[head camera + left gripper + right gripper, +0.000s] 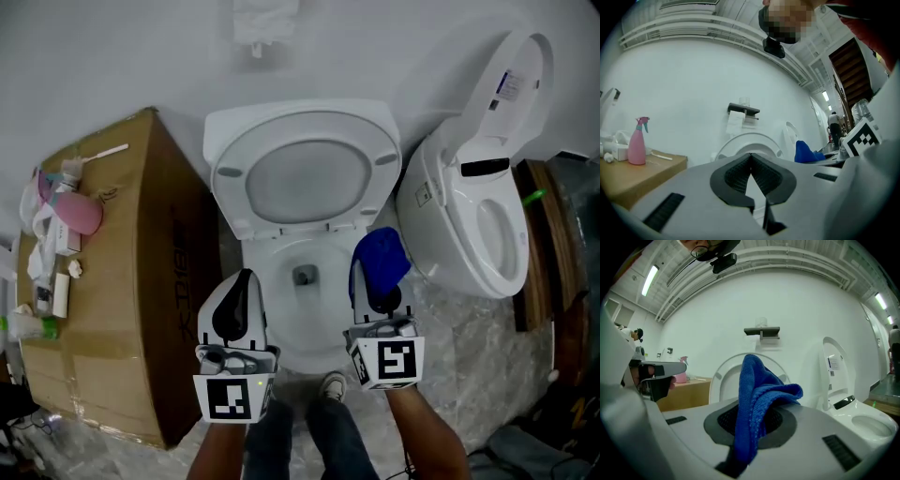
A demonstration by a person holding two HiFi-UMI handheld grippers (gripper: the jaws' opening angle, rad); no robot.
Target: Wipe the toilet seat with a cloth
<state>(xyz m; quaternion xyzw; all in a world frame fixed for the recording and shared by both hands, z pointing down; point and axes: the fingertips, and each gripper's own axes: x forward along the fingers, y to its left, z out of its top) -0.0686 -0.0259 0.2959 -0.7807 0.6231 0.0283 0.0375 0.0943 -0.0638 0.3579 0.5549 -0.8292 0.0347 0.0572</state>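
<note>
A white toilet (281,258) stands against the wall with its seat (375,187) and lid tipped up. My right gripper (372,281) hovers over the bowl's right rim, shut on a blue cloth (382,255) that bunches out past its tips. In the right gripper view the cloth (754,394) hangs between the jaws, with the raised seat (723,380) behind it. My left gripper (244,281) is over the bowl's left rim, shut and empty. In the left gripper view its jaws (751,155) meet in front of the raised seat (750,139).
A cardboard box (131,300) stands left of the toilet, with a pink spray bottle (80,211) and small items on top. A second white toilet (469,225), lid up, sits close on the right. A paper holder (258,23) hangs on the wall. The person's shoe (330,384) is below.
</note>
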